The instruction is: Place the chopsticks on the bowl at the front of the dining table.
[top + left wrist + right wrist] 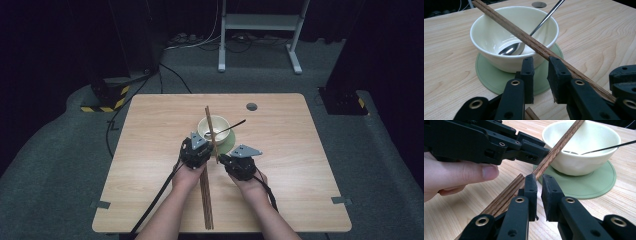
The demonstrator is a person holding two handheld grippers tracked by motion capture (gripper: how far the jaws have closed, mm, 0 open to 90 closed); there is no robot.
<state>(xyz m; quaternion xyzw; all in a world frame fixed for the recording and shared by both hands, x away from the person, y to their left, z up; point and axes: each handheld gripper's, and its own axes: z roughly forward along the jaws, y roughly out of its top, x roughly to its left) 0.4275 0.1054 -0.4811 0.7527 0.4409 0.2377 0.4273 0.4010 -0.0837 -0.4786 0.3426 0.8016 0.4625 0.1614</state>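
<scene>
A cream bowl (pixel 214 127) (pixel 499 32) (pixel 584 142) stands on a green round coaster (pixel 227 142) (pixel 489 75) (pixel 584 185) with a metal spoon (pixel 231 126) (pixel 511 50) inside, its handle pointing back right. One pair of brown chopsticks (pixel 211 130) (pixel 524 37) (pixel 559 145) slants up over the bowl's rim. My right gripper (pixel 221 160) (pixel 539 182) is shut on its near end at the jaw tips. My left gripper (pixel 207 145) (pixel 540 67) (pixel 544 151) is shut and holds nothing; its jaw tips rest beside that pair. A second pair (pixel 206 200) (pixel 504 197) lies flat on the table.
The wooden table (pixel 300 165) has a round cable hole (pixel 251 106) (pixel 539 4) behind the bowl. On the floor beyond stand a white metal frame (pixel 260 22) and a yellow-and-black striped base (pixel 107 100) with cables.
</scene>
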